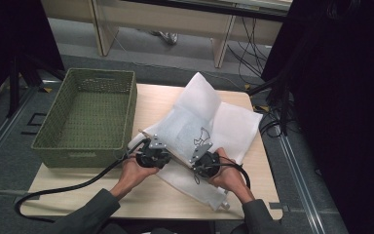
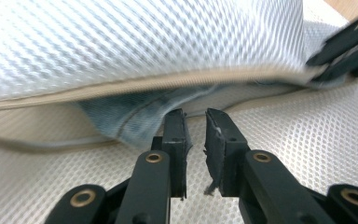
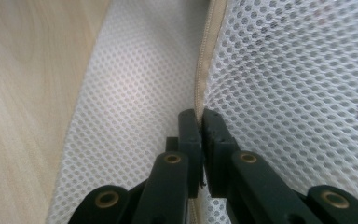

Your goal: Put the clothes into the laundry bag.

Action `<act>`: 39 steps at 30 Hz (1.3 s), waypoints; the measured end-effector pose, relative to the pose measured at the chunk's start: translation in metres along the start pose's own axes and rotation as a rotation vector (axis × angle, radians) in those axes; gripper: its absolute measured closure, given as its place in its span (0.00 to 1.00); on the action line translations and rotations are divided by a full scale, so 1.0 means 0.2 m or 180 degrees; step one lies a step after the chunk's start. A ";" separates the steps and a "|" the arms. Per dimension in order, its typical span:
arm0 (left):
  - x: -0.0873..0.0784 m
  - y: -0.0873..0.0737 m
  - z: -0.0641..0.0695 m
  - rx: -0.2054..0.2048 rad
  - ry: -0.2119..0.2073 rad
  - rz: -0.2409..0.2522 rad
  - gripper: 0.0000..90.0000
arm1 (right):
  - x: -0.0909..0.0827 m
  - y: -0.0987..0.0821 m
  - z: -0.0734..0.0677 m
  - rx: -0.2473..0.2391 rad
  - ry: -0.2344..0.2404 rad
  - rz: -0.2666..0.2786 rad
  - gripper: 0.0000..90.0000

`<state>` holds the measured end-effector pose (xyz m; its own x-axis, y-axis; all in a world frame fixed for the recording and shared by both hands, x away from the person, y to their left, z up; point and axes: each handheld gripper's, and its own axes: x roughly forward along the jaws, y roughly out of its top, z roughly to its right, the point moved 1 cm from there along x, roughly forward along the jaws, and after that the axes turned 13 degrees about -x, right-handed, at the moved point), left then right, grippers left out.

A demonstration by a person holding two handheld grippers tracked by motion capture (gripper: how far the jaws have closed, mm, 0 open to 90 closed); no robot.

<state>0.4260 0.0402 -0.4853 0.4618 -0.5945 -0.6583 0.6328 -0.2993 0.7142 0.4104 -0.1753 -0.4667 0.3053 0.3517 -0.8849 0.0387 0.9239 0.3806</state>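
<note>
1. I am working on a white mesh laundry bag [image 1: 202,127] that is lying across the middle of the wooden table [image 1: 151,197], just right of the green woven basket [image 1: 85,114]. Its upper layer is lifting away from the lower one along the beige zipper edge [image 3: 200,88].

2. My right gripper [image 3: 201,116] is pinching that zipper edge, its jaws pressed together on the tape. I judge I am holding the rim up this way so that the mouth of the bag is gaping open.

3. My left gripper [image 2: 196,119] is sitting at the open mouth with its jaws slightly spread and nothing between them. It is pointing at a piece of blue denim [image 2: 135,116] that is poking out from between the two mesh layers, so I judge I am lining up to grab that cloth.

4. The basket is standing empty close by, probably waiting to take something.

5. Most of the denim is tucked inside the bag, so I cannot tell what garment it is. In the high view my hands are covering the spot where the jaws meet the bag. The black figure printed on the mesh [image 1: 202,139] is too small for me to read.
</note>
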 end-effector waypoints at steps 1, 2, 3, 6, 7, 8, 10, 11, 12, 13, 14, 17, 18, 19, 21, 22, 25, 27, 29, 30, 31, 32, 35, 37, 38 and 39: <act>0.00 0.01 0.00 -0.0006 0.0030 -0.0002 0.85 | 0.02 0.00 0.00 -0.0009 0.0005 -0.0057 0.98; -0.01 0.01 0.00 0.0010 0.0072 0.0005 0.85 | 0.05 0.00 -0.01 -0.0028 0.0013 -0.0129 0.98; -0.02 0.01 -0.01 0.0058 0.0115 -0.0018 0.84 | 0.06 -0.01 -0.01 -0.0024 0.0008 -0.0189 0.98; -0.05 -0.01 -0.01 0.0135 0.0205 -0.0054 0.83 | 0.08 -0.01 0.00 -0.0027 -0.0018 -0.0241 0.98; -0.06 -0.02 -0.02 0.0124 0.0215 -0.0060 0.82 | 0.09 -0.01 0.00 -0.0025 -0.0040 -0.0281 0.98; -0.07 -0.02 -0.03 0.0129 0.0222 -0.0051 0.81 | 0.10 -0.02 -0.01 -0.0023 -0.0053 -0.0335 0.98; -0.09 -0.02 -0.04 0.0130 0.0274 -0.0047 0.80 | 0.11 -0.01 -0.01 -0.0109 -0.0115 -0.0423 0.98; -0.08 -0.02 -0.04 0.0178 0.0293 -0.0043 0.79 | 0.10 -0.01 0.00 -0.0140 -0.0179 -0.0492 0.98; -0.08 -0.03 -0.05 0.0169 0.0287 -0.0057 0.79 | 0.11 -0.02 0.00 -0.0153 -0.0230 -0.0579 0.98; -0.08 -0.03 -0.05 0.0133 0.0290 -0.0065 0.78 | 0.10 -0.02 0.00 -0.0185 -0.0306 -0.0643 0.98; -0.07 -0.04 -0.05 0.0098 0.0287 -0.0060 0.77 | 0.09 -0.04 0.01 -0.0179 -0.0335 -0.0661 0.98; -0.06 -0.04 -0.04 0.0126 0.0263 -0.0075 0.76 | 0.04 -0.08 0.04 -0.0162 -0.0542 -0.0746 0.98; -0.06 -0.04 -0.05 0.0140 0.0238 -0.0065 0.76 | 0.03 -0.09 0.05 -0.0151 -0.0558 -0.0733 0.98; -0.05 -0.04 -0.04 0.0109 0.0221 -0.0057 0.76 | 0.03 -0.10 0.06 -0.0149 -0.0554 -0.0712 0.98; -0.05 -0.04 -0.04 0.0105 0.0233 -0.0051 0.76 | 0.02 -0.11 0.06 -0.0139 -0.0579 -0.0715 0.98; -0.05 -0.05 -0.04 0.0111 0.0219 -0.0052 0.76 | 0.01 -0.12 0.07 -0.0131 -0.0592 -0.0722 0.98; -0.03 -0.05 -0.04 0.0089 0.0164 -0.0016 0.76 | 0.00 -0.14 0.09 -0.0037 -0.0560 -0.0584 0.97; -0.03 -0.05 -0.04 0.0077 0.0140 0.0000 0.76 | -0.01 -0.15 0.09 0.0083 -0.0499 -0.0476 0.94; -0.03 -0.05 -0.03 0.0097 0.0149 -0.0006 0.76 | -0.03 -0.14 0.09 0.0142 -0.0488 -0.0261 0.89; -0.03 -0.05 -0.04 0.0088 0.0148 0.0003 0.76 | -0.03 -0.14 0.08 0.0151 -0.0475 -0.0198 0.88; -0.03 -0.04 -0.04 0.0095 0.0164 0.0009 0.76 | -0.04 -0.12 0.08 0.0080 -0.0488 -0.0112 0.87; -0.03 -0.04 -0.04 0.0075 0.0165 0.0013 0.76 | -0.05 -0.10 0.07 0.0039 -0.0513 -0.0010 0.87; -0.03 -0.04 -0.04 0.0108 0.0151 0.0011 0.76 | -0.08 -0.04 0.07 0.0076 -0.0662 0.0161 0.82; -0.03 -0.04 -0.04 0.0063 0.0153 0.0028 0.76 | -0.09 -0.01 0.06 0.0053 -0.0750 0.0307 0.78; -0.03 -0.04 -0.04 0.0051 0.0141 0.0024 0.76 | -0.10 0.01 0.06 -0.0036 -0.0758 0.0344 0.78; -0.03 -0.04 -0.04 0.0085 0.0130 0.0025 0.76 | -0.10 0.03 0.05 -0.0055 -0.0773 0.0424 0.76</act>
<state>0.4233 0.0516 -0.4897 0.4922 -0.5660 -0.6613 0.6123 -0.3149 0.7252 0.4151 -0.1780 -0.4446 0.5258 0.4260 -0.7362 -0.0327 0.8750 0.4829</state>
